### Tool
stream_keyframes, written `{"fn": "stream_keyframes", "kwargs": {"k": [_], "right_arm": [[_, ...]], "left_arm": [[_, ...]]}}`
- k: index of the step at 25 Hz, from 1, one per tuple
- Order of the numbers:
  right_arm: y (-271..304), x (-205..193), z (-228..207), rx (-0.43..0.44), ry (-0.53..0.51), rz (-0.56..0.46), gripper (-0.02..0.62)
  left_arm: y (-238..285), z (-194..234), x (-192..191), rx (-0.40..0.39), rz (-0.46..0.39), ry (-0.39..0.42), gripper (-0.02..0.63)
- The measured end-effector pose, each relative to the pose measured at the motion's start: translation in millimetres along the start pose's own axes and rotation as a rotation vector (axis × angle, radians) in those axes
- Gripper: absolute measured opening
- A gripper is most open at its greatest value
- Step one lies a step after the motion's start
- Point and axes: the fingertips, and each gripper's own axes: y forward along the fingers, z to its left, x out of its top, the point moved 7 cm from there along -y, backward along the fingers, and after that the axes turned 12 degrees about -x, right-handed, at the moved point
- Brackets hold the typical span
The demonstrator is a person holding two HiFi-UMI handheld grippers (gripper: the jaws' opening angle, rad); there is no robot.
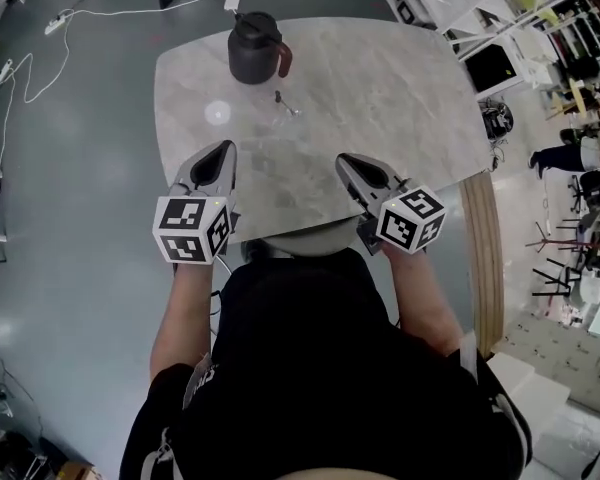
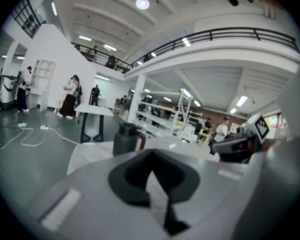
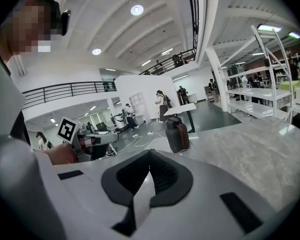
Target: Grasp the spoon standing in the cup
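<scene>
A dark lidded cup (image 1: 255, 48) with a reddish handle stands at the far side of the grey marble table (image 1: 400, 98). A small metal spoon-like piece (image 1: 285, 102) lies flat on the table just in front of it; no spoon shows in the cup. My left gripper (image 1: 223, 149) and right gripper (image 1: 344, 160) hover over the near table edge, both shut and empty, well short of the cup. The cup also shows in the left gripper view (image 2: 126, 139) and the right gripper view (image 3: 177, 134), far beyond the closed jaws (image 2: 150, 155) (image 3: 149, 156).
A pale round mark (image 1: 217, 112) sits on the table left of the spoon-like piece. A curved wooden edge (image 1: 485, 258) runs along the right of the table. Cables (image 1: 30, 63) trail over the floor at left. People stand far off in the hall (image 2: 70, 96).
</scene>
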Motion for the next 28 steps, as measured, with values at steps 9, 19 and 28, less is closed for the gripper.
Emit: {"fn": "stream_keyframes", "kwargs": {"k": [9, 19, 28], "right_arm": [[25.4, 1.4, -32.5, 0.026, 0.018, 0.037, -0.003], [63.6, -10.9, -73.8, 0.099, 0.049, 0.123, -0.003], [120.8, -26.5, -79.5, 0.194, 0.001, 0.163, -0.003]], "left_arm": [[37.7, 17.7, -6.5, 0.016, 0.036, -0.068, 0.009], [113.5, 11.9, -12.0, -0.051, 0.129, -0.116, 0.012], [175.3, 37.0, -30.3, -0.010, 0.195, -0.146, 0.042]]}}
